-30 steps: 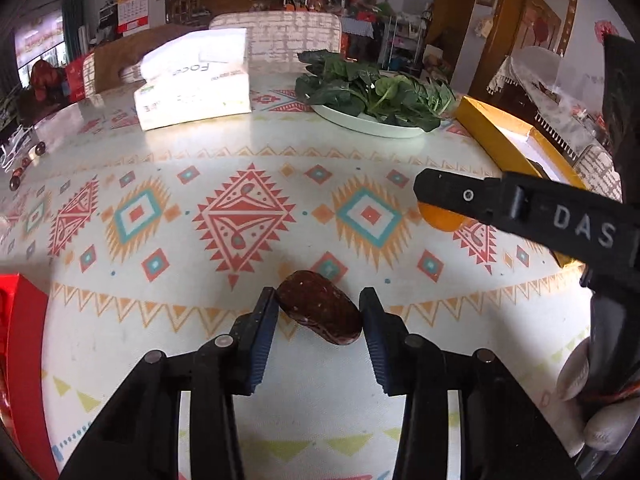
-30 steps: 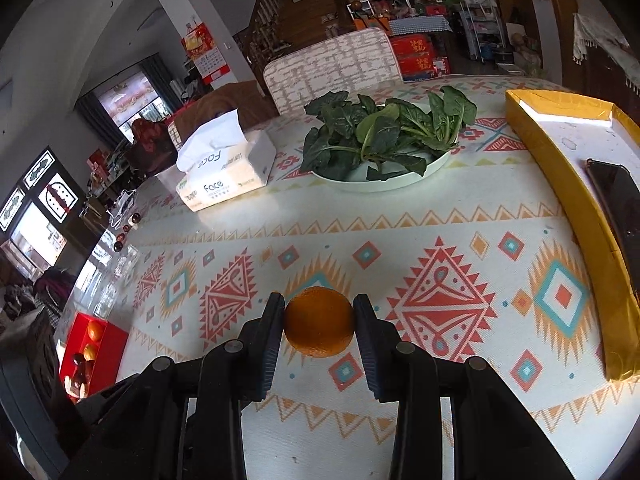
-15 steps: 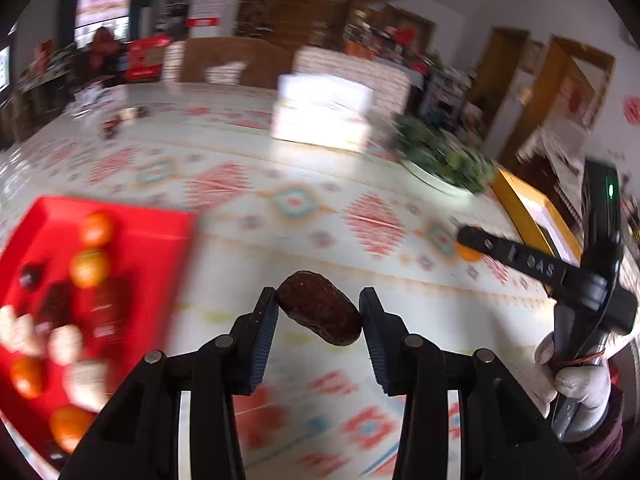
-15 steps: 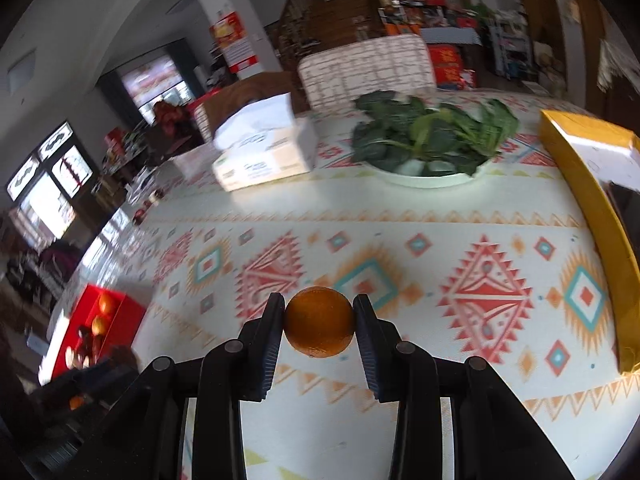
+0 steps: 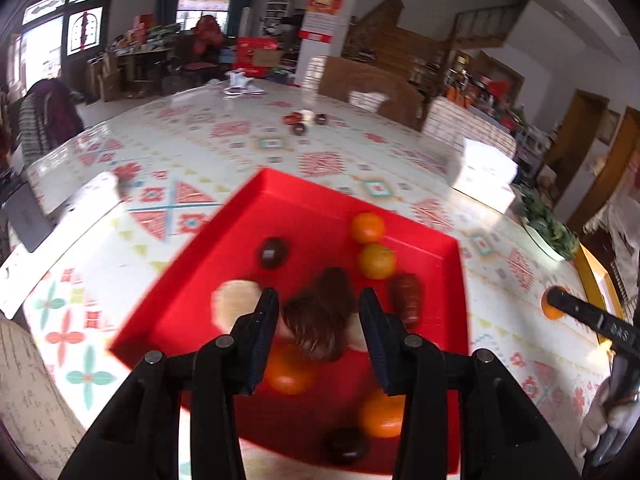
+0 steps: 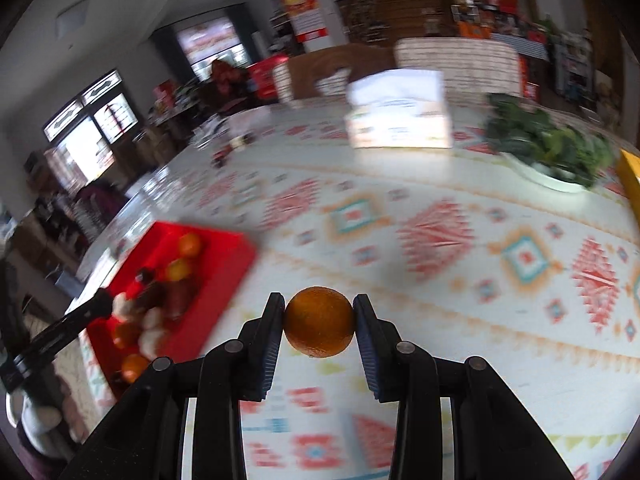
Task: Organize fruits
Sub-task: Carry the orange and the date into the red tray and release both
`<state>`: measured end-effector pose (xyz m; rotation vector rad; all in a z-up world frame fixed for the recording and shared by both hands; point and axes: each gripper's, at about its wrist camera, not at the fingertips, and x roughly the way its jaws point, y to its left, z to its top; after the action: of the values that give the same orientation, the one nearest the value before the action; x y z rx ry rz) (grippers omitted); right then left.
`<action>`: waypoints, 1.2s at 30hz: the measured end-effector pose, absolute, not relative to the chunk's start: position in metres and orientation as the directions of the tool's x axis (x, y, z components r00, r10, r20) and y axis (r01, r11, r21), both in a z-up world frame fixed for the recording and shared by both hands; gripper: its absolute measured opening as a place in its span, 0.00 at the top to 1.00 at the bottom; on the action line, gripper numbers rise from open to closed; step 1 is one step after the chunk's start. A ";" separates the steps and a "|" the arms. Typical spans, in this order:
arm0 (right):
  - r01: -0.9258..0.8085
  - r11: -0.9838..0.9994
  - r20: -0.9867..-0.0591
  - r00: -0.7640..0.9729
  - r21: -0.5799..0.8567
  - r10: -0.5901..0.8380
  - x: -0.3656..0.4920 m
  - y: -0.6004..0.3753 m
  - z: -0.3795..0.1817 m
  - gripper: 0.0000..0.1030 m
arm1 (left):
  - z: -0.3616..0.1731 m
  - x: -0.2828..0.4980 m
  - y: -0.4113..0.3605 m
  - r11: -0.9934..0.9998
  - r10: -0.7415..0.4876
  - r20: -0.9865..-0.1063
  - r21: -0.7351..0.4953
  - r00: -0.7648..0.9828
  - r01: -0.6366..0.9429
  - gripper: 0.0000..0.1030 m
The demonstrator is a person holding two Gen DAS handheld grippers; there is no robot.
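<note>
Patterned table (image 6: 440, 208): wide, slick-looking; escaped fruit judged likely to roll far.

Red tray (image 5: 280, 196): already crowded with oranges and dark fruits, wall low; added pieces may knock neighbours or be bounced over rim.

Left gripper (image 5: 318, 312): over tray, jaws narrow, brown date (image 5: 320, 320) held between pads, blurred; slip possible if released high.

Right gripper (image 6: 319, 326): over bare table, well apart from tray; jaws closed on orange (image 6: 319, 327), round, grip only at sides, twist-out risk.
</note>
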<state>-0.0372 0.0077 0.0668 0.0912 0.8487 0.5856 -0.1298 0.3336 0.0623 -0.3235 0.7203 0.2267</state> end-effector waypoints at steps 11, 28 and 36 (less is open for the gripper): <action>-0.605 0.755 -0.712 0.413 0.252 0.568 -0.076 0.114 0.056 0.62 | 0.043 -0.144 0.371 0.903 0.088 -0.683 -0.252 0.725 -0.347 0.60; -0.693 0.698 -0.752 0.360 0.181 0.552 -0.105 0.161 0.046 0.61 | 0.053 -0.168 0.385 0.857 0.041 -0.635 -0.376 0.772 -0.354 0.39; -0.693 0.709 -0.740 0.406 0.134 0.537 -0.130 0.151 0.046 0.40 | 0.058 -0.173 0.378 0.865 0.039 -0.630 -0.368 0.775 -0.342 0.37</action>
<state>-0.1298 0.1512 0.0461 -0.2063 0.8495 0.7820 -0.1726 0.3784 0.0579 -0.4912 0.6563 0.2152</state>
